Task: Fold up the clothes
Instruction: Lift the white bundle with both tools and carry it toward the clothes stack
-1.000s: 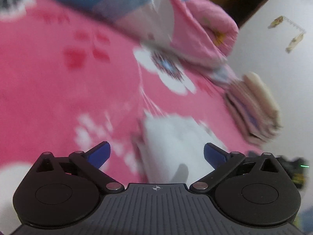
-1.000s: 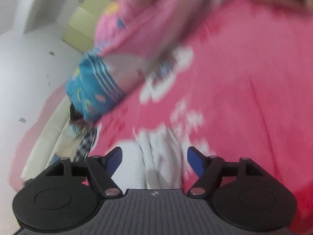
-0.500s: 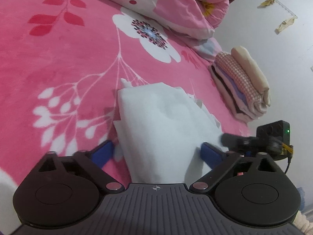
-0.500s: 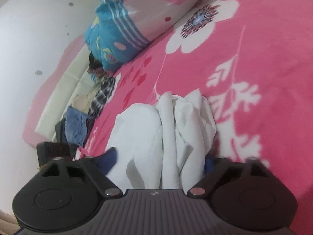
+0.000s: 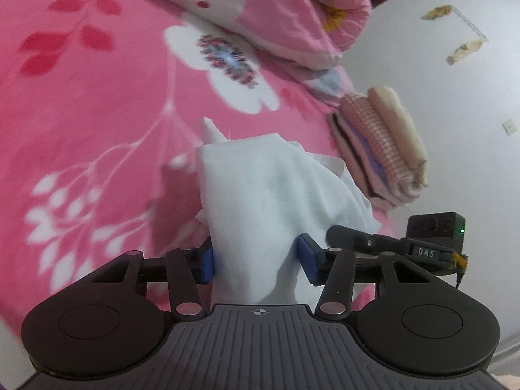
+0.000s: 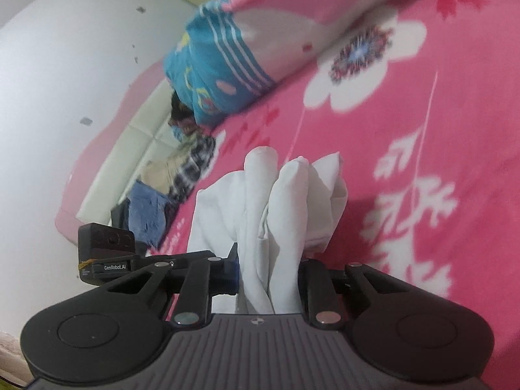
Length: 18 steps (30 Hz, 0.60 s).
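pink floral bedspread (image 5: 97, 104) under white garment (image 5: 269, 188) pinched by both grippers' fingers (folded stack (image 5: 380, 149) nearby).

A pink floral blanket (image 5: 81, 136) is covering the bed. A rolled pink quilt (image 5: 292, 9) is lying along its far edge, with a blue striped pillow (image 6: 211, 74) sitting beside it.

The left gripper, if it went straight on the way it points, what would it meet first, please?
The left gripper is already shut on the white cloth, so more of that cloth comes first, then probably the pink blanket beyond it; depth is hard to judge.
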### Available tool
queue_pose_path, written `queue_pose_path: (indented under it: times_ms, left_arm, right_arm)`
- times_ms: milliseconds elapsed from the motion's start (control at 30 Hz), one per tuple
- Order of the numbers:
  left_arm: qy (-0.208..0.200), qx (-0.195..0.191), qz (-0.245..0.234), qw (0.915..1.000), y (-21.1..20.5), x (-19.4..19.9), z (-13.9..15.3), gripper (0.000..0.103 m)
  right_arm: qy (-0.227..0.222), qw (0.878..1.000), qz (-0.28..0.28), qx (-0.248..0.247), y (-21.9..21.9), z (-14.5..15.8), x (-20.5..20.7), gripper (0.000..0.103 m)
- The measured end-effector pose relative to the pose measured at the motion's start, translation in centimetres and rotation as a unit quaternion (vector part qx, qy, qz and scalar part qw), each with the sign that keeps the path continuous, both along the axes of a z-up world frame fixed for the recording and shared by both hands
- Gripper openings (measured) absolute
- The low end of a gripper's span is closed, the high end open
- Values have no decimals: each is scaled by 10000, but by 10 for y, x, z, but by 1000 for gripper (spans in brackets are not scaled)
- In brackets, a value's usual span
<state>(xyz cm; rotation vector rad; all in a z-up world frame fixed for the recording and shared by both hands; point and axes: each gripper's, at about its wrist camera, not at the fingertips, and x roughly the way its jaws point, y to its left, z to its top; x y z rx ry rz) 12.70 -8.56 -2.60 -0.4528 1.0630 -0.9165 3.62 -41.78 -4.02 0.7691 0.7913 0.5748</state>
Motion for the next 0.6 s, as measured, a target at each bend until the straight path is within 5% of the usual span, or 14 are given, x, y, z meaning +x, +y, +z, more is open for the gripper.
queue_pose_path:
  times_ms: [233, 400, 600]
  left_arm:
    - [-466, -262, -790, 9954, -94, 28, 70, 50]
    - [-776, -624, -1383, 9854, -215, 54, 126, 50]
    - [-1104, -1030, -2050, 9670, -364, 85, 189, 50]
  right_arm:
    - [-833, 9948, -581, -20, -72, 73, -16, 20]
    - [-1613, 9763, -1350, -512, -161, 158, -32, 20]
    - [-1923, 9509, -2263, -870, -277, 222, -25, 20]
